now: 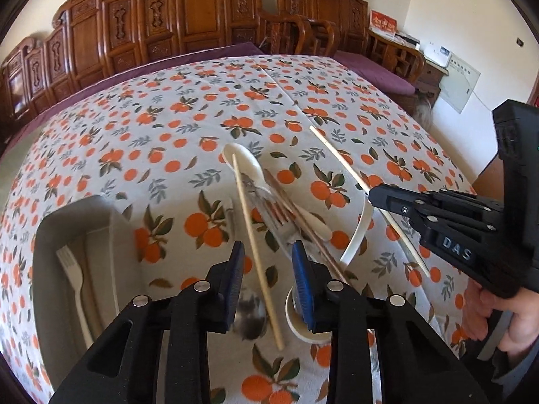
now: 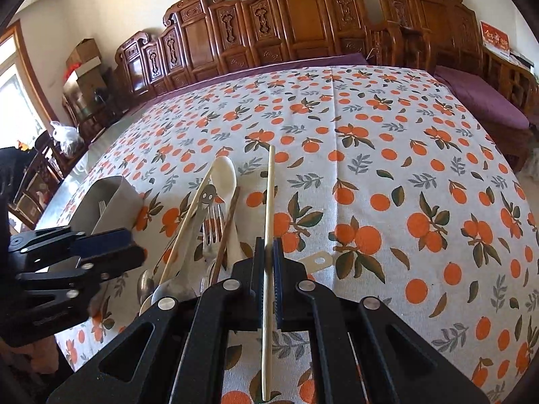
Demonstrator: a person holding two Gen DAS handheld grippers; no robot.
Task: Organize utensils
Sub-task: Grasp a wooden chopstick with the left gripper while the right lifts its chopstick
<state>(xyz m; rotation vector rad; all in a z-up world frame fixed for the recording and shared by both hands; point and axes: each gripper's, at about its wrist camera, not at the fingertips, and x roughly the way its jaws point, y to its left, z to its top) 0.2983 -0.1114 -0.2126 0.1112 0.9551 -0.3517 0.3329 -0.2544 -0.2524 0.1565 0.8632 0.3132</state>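
The right gripper has its blue-padded fingers clenched on a pale wooden chopstick, which runs lengthwise between them and sticks out past the tips over the table with its orange-fruit cloth. The left gripper holds its fingers apart, grasping nothing; a second pale chopstick lies on the cloth in the gap between them, beside a metal fork, a white plastic spoon and brown chopsticks. To their left stands a grey tray holding a white plastic fork.
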